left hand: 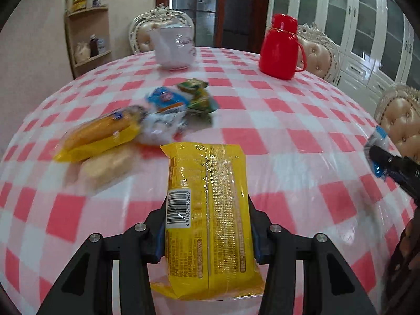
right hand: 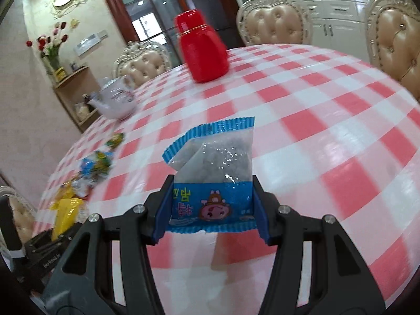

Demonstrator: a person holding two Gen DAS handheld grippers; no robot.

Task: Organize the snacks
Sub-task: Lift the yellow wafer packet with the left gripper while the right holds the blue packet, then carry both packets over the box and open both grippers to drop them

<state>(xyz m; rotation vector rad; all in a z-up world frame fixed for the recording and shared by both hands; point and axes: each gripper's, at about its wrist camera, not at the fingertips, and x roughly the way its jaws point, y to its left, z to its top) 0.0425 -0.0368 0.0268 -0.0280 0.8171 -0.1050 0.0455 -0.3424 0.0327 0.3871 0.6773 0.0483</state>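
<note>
**Both tongs carry a snack over the checked table**

We hold a long yellow snack pack [left hand: 208, 210] in our left gripper [left hand: 207, 225], both blue pads pressed against its long sides, barcode side up, lifted above the pink-and-white checked tablecloth [left hand: 288, 136]. Our right gripper [right hand: 211, 210] pinches a small blue-and-clear packet [right hand: 212, 173] by its lower edges, the packet standing upright between the fingers; in the left wrist view that same gripper shows at the far right edge.

Ahead of the yellow pack we see a loose cluster of snacks lying on the cloth: a yellow corn-like pack [left hand: 102, 134] over a pale wrapped piece [left hand: 110, 168], a blue-and-white packet [left hand: 168, 102] and a green one [left hand: 199, 97], all blurred. Farther back stand a white teapot [left hand: 173, 47] and a red flask [left hand: 281, 47], well apart
</note>
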